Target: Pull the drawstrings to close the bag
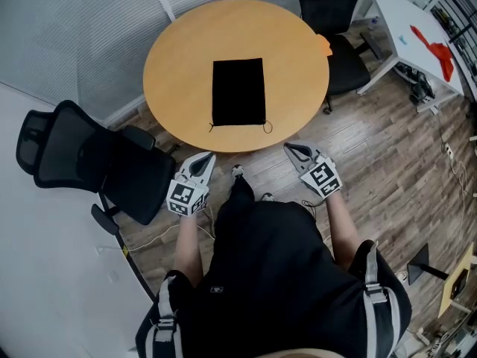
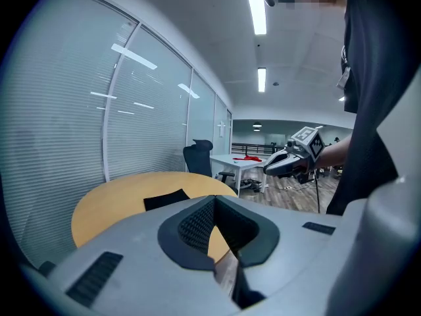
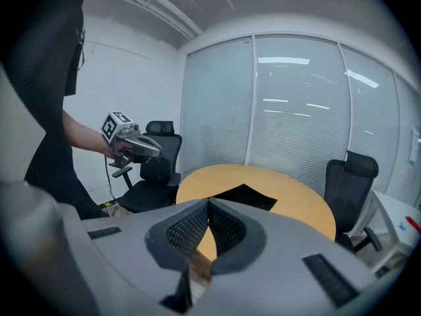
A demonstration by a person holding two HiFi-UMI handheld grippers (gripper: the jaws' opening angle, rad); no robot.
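A flat black drawstring bag (image 1: 238,92) lies in the middle of the round wooden table (image 1: 186,43), its mouth toward me. Two thin drawstring ends (image 1: 267,127) stick out at the bag's near corners. My left gripper (image 1: 205,157) and right gripper (image 1: 292,149) hover side by side off the table's near edge, above the floor, both pointing at the table. Both are shut with nothing between the jaws. The left gripper view shows the bag (image 2: 166,199) beyond its own shut jaws and the right gripper (image 2: 289,160) alongside. In the right gripper view the bag (image 3: 245,195) lies ahead and the left gripper (image 3: 135,147) shows at the left.
A black office chair (image 1: 89,155) stands close at the left, by the table's edge. A second chair (image 1: 335,21) sits behind the table at the right. A white desk (image 1: 406,21) with a red object (image 1: 436,43) is at the far right. Blinds cover the glass wall (image 1: 74,28).
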